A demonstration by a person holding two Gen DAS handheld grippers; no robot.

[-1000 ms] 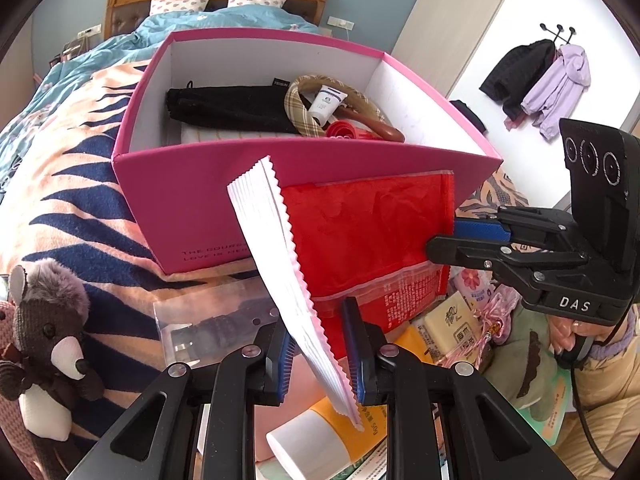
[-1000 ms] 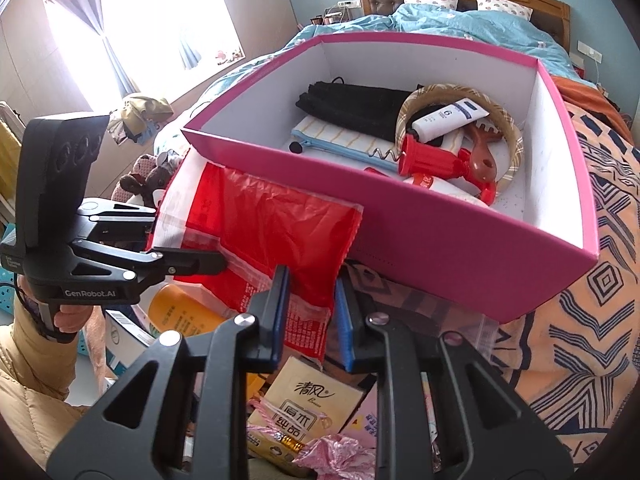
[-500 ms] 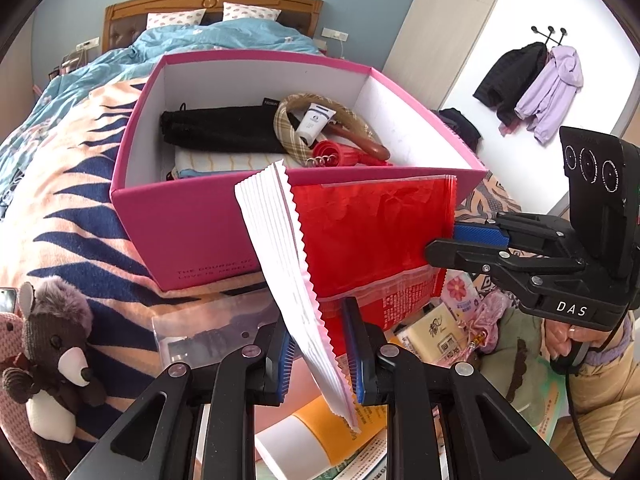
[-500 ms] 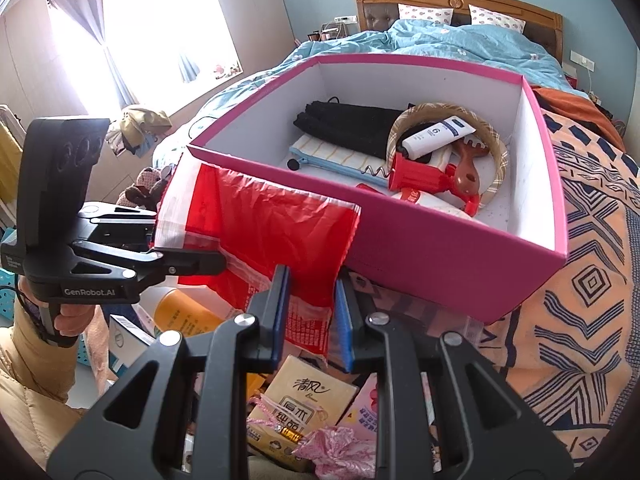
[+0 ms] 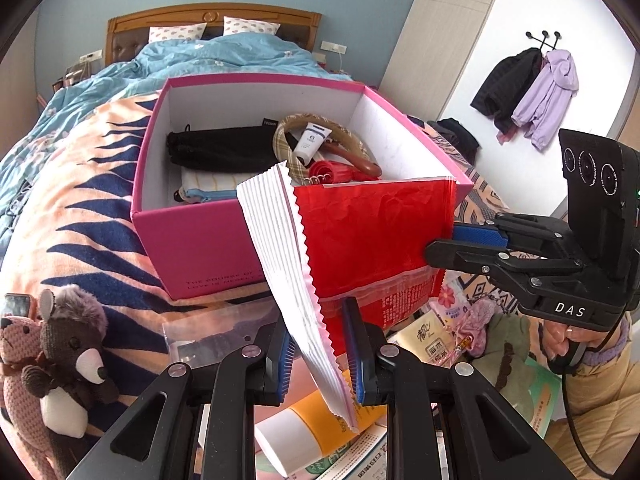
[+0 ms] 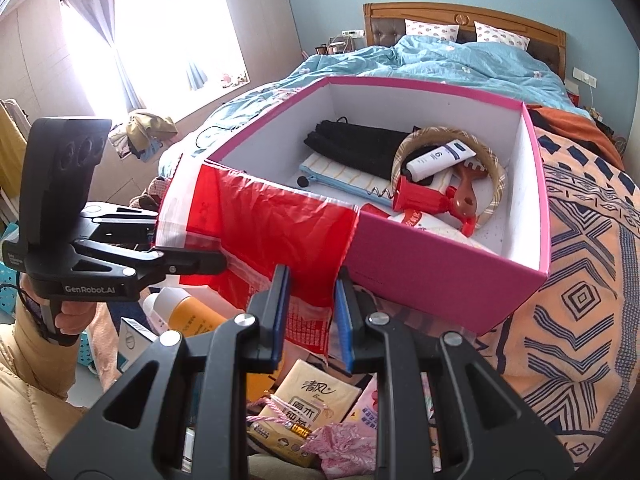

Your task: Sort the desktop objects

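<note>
A red plastic bag (image 5: 372,236) with white crimped ends hangs stretched between both grippers, in front of the pink box's near wall. My left gripper (image 5: 320,356) is shut on its white serrated end (image 5: 280,248). My right gripper (image 6: 312,312) is shut on the other end of the red bag (image 6: 280,236); it shows at the right in the left wrist view (image 5: 460,240). The left gripper (image 6: 200,262) shows at the left in the right wrist view. The open pink box (image 5: 208,248) (image 6: 440,272) holds a black pouch, a striped case, a plaid band, a white tube and a red corkscrew.
The box stands on a patterned blanket (image 6: 580,280) on a bed. Below the bag lie an orange and white bottle (image 5: 304,432), a tissue pack (image 6: 316,400), a clear packet (image 5: 216,332) and a pink drawstring pouch (image 6: 344,448). Plush bears (image 5: 60,352) sit at the left.
Both grippers have tipped a little with the bag still between them; the box now sits lower in both views and more of its inside shows. Both grips are unchanged.
</note>
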